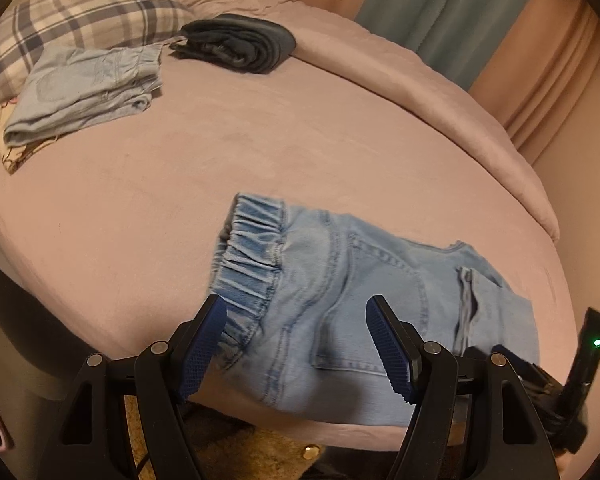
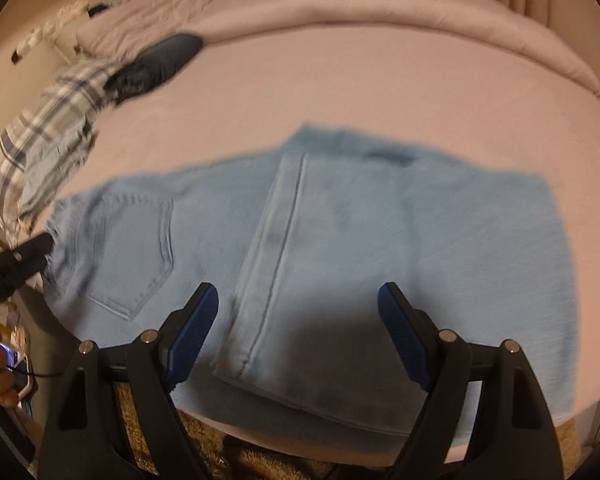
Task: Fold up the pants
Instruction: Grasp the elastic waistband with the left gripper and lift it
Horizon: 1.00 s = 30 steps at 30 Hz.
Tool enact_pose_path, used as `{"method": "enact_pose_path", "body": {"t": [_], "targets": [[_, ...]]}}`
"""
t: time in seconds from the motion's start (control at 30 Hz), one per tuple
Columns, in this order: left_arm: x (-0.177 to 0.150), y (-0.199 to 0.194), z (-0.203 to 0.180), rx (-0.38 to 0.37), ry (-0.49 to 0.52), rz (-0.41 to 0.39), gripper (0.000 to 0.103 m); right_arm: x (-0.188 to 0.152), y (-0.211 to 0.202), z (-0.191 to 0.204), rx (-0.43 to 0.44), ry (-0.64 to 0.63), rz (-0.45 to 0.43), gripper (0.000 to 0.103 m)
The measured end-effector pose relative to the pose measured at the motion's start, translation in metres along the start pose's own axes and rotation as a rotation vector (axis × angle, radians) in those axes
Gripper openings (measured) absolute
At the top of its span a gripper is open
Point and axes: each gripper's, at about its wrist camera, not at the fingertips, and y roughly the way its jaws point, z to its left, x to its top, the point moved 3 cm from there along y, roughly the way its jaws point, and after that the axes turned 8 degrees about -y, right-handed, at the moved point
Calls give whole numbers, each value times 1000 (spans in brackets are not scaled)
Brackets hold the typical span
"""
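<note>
The light blue denim pants are lying partly folded on the pink bed, close to its near edge. In the left wrist view the elastic waistband is pointing away across the bed, and the left hand-held gripper is hovering just over the near part of the pants, its blue pads standing wide apart with one pad beside the waistband end and the other over the back pocket area; neither pad is pressing on the cloth. In the right wrist view, which is blurred, the right hand-held gripper is also standing wide, poised over the folded leg section with the long seam running between its fingers, and it is holding nothing. The left hand-held gripper is showing at that view's left edge, next to the waistband end. Farther off, a folded pale blue garment and a dark folded garment are lying near a plaid pillow.
</note>
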Motion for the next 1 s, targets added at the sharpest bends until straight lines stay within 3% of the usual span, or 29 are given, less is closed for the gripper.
{"method": "enact_pose_path", "body": {"t": [0.1, 0.13, 0.17, 0.2, 0.27, 0.3, 0.37, 0.43, 0.53, 0.6, 0.63, 0.67, 0.7, 0.77, 0.87, 1.0], "targets": [[-2, -1, 1, 0, 3, -3, 72, -4, 7, 11, -76, -74, 5, 81], [-2, -3, 1, -2, 6, -8, 72, -4, 6, 14, -90, -90, 5, 75], [-3, -7, 2, -10, 4, -13, 72, -3, 4, 16, -82, -93, -1, 61], [-2, -10, 3, -19, -3, -20, 72, -3, 0, 17, -64, -84, -9, 53], [0, -17, 8, -18, -28, -41, 73, -1, -12, 19, 11, -69, -38, 24], [1, -19, 12, -10, -39, -48, 75, 0, -16, 19, 36, -61, -44, 21], [4, -18, 20, -3, -61, -64, 92, 1, -24, 18, 54, -50, -66, 22], [2, -10, 26, -13, -85, -44, 92, 1, -23, 16, 58, -47, -71, 26], [-8, 17, 30, -78, -125, 71, 92, -5, 2, 9, 104, 5, 28, 26], [-15, 35, 33, -98, -163, 123, 92, -6, 4, 8, 113, 14, 10, 26], [-17, 37, 32, -86, -164, 100, 90, -6, 2, 10, 117, 13, 12, 27], [-17, 36, 29, -65, -152, 67, 74, -7, 1, 9, 122, 18, 12, 27], [-17, 34, 23, -14, -127, 44, 63, -8, 1, 10, 129, 26, 12, 27], [-17, 32, 19, -12, -139, 32, 48, -10, 1, 9, 133, 25, 8, 27], [-15, 28, 23, -73, -210, 52, 35, -11, 0, 11, 132, 19, 4, 27], [-10, 3, 9, -107, -198, 13, 29, -11, -2, 8, 138, 14, 2, 27]]}}
